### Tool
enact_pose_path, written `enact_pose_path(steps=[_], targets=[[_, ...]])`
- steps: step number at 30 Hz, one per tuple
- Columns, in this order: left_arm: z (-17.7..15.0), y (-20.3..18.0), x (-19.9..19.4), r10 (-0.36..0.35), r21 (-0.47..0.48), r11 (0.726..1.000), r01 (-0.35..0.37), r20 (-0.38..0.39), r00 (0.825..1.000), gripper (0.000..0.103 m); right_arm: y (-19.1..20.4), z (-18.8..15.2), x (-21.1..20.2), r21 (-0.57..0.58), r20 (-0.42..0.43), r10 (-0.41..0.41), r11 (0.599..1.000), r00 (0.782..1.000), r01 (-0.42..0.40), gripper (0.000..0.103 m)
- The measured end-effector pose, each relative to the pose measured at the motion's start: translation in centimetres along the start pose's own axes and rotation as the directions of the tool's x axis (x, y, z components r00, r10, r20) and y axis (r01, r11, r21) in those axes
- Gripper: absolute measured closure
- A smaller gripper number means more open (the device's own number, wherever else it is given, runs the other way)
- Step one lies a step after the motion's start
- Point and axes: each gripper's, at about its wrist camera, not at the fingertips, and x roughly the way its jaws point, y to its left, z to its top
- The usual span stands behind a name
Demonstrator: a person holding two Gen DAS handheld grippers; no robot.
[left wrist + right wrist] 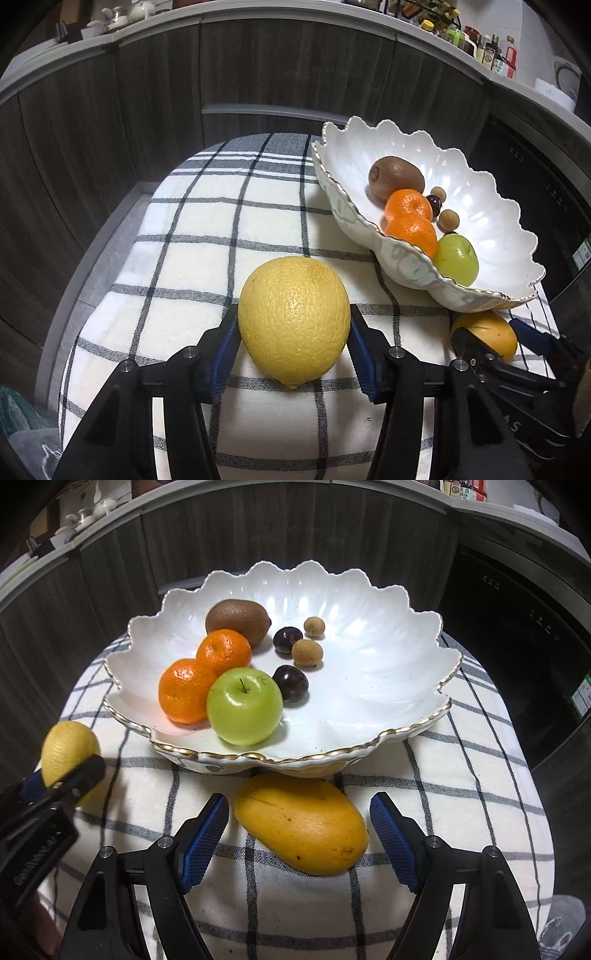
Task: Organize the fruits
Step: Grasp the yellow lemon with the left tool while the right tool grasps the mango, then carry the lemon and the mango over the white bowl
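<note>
Here the left gripper is clamped across a lemon beside the bowl: firm, pebbly rind, so it should hold. The right gripper gapes around a mango before the bowl; smooth, softer, best taken mid-body.

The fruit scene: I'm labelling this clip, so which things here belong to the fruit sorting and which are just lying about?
Part of the job:
- lemon, gripped by the left claw
- mango, between the open right claw
- white bowl holding kiwi, two tangerines, green apple

Just lying about:
- checked cloth
- bottles on the counter
</note>
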Motion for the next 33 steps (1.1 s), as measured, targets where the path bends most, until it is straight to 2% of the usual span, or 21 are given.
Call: enact_pose_path(steps=[8,17,33], targets=[[0.2,0.6,-0.2,0.001,-0.006,1.0,-0.001,0.01,1.0,0.049,0.4,-0.4,1.3,0.006,-0.005,-0.031,1.0,1.0,0.031,0.024],[0.0,-0.2,-0.2,0.001,0.019,1.0,-0.001,0.005,1.0,0.049,0.3,-0.6,1.3,-0.014,0.01,-0.004,1.0,1.0,0.004,0.026],[-0.4,-1.8,-1.7,-0.023,0.061,0.998,0.022,0.025,0.999,0.049,-1.1,-1.4,-2.2,-0.026,0.024,0.024,0.999,0.999,-0.023,0.026]])
